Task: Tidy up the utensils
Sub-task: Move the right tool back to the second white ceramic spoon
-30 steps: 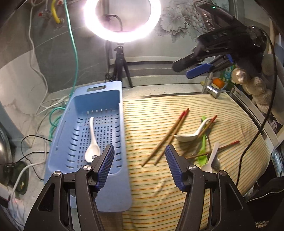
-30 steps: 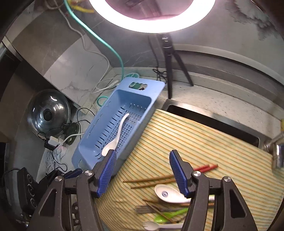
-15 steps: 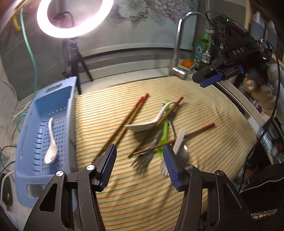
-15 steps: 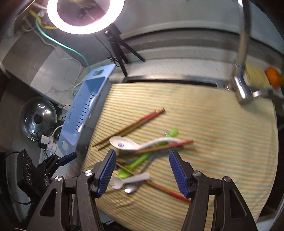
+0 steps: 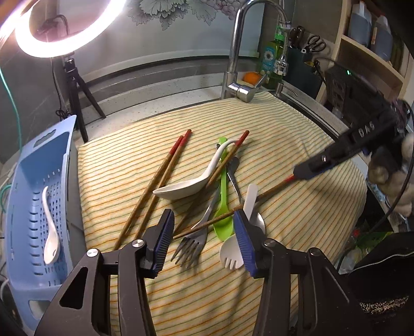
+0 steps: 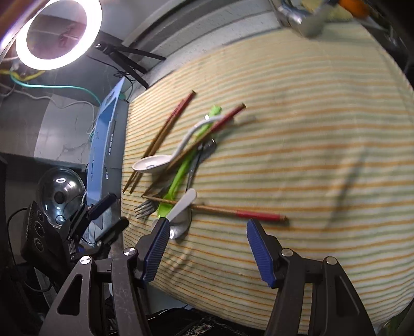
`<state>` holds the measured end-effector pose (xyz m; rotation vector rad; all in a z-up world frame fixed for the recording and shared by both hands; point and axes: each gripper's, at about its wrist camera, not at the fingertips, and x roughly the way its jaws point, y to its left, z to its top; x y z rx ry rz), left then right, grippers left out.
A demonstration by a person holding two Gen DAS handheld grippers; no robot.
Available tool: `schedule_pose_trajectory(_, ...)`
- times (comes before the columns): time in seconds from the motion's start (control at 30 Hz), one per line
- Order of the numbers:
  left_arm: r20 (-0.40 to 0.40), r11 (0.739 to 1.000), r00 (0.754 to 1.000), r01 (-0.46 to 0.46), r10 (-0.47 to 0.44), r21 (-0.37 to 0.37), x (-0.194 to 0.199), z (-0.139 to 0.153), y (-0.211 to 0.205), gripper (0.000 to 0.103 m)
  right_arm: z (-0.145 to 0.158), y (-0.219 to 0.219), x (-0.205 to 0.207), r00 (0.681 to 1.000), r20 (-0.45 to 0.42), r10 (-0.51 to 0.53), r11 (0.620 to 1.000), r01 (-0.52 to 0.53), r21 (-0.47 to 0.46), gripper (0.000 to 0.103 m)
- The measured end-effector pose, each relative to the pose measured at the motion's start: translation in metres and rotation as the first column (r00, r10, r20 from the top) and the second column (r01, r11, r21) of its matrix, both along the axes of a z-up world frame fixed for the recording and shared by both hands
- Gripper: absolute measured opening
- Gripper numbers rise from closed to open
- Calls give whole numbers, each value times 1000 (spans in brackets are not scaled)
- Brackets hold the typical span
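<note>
Left wrist: basket (image 5: pixel 26 165) (one white spoon (image 5: pixel 50 227))

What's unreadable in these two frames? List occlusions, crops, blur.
- Left wrist view: white plastic spork, partly behind the left tongs.
- Right wrist view: blue perforated plastic basket, edge-on, inside hidden.
- Right wrist view: chrome faucet, blurred, cut by the top edge.

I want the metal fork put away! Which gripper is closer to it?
Left. The left gripper hangs right over the metal fork; the right gripper sits across the pile, by the red-tipped chopstick.
</note>
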<state>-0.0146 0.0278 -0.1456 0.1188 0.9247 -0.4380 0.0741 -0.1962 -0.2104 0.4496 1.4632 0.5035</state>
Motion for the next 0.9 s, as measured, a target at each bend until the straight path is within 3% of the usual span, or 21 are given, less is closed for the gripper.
schedule_pose_trajectory(0.17, 4, 1000, 1000, -2, 2, 26, 7, -1, 7, 41, -14, 1, -6, 998, -49, -45, 998, 46, 30, 57)
schedule_pose_trajectory(0.43, 16, 996, 997, -77, 76, 43, 32, 8, 33, 39, -3, 2, 3, 997, -13, -70, 997, 70, 33, 53)
schedule_pose_trajectory(0.9, -143, 994, 989, -14, 30, 113, 95, -10, 41, 19, 19, 50, 75, 996, 71, -61, 997, 57, 61, 38)
